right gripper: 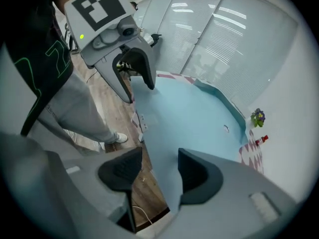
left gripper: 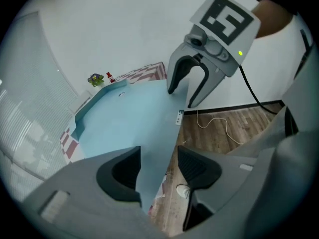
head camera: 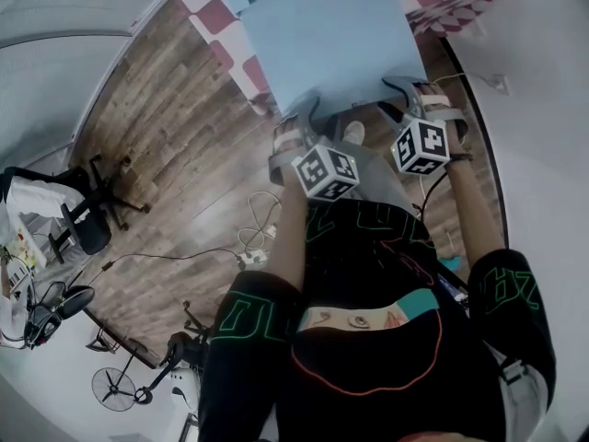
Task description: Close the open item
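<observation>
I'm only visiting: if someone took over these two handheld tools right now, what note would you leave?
Left tool: jaws apart, near edge of the large light-blue flat panel showing between them, not clamped.
Right tool: the same, further along that edge.
Panel lies on the table with red-and-white checked cloth, near edge overhanging the wooden floor.
Done: both tools positioned at the edge.
Still to do: grip and close it; which way it folds I cannot tell.

Large light-blue panel (head camera: 322,35) lying flat, near edge overhanging checkered table (head camera: 213,15).
</observation>
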`<state>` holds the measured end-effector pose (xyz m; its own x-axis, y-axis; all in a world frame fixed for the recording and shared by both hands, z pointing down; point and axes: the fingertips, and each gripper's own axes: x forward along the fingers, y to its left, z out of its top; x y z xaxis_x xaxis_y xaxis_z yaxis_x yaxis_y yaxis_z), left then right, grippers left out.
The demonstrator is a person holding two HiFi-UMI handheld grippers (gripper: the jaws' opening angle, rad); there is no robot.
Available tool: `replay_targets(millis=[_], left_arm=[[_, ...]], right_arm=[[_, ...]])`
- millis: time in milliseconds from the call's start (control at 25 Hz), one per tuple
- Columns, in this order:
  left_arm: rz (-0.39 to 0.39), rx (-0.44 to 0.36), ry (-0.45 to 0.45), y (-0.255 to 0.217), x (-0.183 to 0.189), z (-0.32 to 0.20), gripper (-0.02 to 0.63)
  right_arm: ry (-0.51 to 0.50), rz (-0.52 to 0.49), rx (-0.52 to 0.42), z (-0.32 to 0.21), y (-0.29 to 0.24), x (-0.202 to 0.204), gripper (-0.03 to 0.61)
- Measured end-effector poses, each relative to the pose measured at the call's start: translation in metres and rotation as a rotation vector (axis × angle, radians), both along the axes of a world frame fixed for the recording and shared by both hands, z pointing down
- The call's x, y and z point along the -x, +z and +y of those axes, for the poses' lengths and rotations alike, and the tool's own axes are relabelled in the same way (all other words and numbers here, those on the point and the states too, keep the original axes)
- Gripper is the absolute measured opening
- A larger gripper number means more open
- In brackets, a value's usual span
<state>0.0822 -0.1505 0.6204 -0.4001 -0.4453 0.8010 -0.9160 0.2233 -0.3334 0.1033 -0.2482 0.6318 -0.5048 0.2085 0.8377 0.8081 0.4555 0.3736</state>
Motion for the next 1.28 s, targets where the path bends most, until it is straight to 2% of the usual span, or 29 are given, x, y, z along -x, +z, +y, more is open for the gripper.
replay_targets(millis=[80, 320, 560, 680, 800, 1280], left_arm=[[0.003, -0.007, -0.005, -0.001, -0.001, -0.003, 0.244], [-0.041, 0.049, 0.044, 0.003, -0.002, -0.007, 0.244], [-0.081, 0.039, 0.048, -0.014, 0.003, -0.010, 0.219], [-0.085, 0.026, 0.054, -0.021, 0.001, -0.012, 0.151], [-0.141, 0.016, 0.039, -0.031, 0.007, -0.013, 0.085], [-0.329, -0.028, 0.044, -0.096, 0.036, -0.014, 0.063]], right_arm=[[-0.008, -0.005, -0.018, -0.001, 0.002, 0.000, 0.230], [-0.030, -0.037, -0.053, 0.001, 0.000, 0.001, 0.153], [-0.043, -0.057, -0.032, 0.002, -0.015, -0.001, 0.108], [-0.012, -0.059, 0.017, 0.002, -0.027, 0.002, 0.098], [-0.010, -0.091, 0.038, 0.003, -0.042, 0.013, 0.085], [-0.050, -0.221, 0.040, 0.004, -0.099, 0.035, 0.035]])
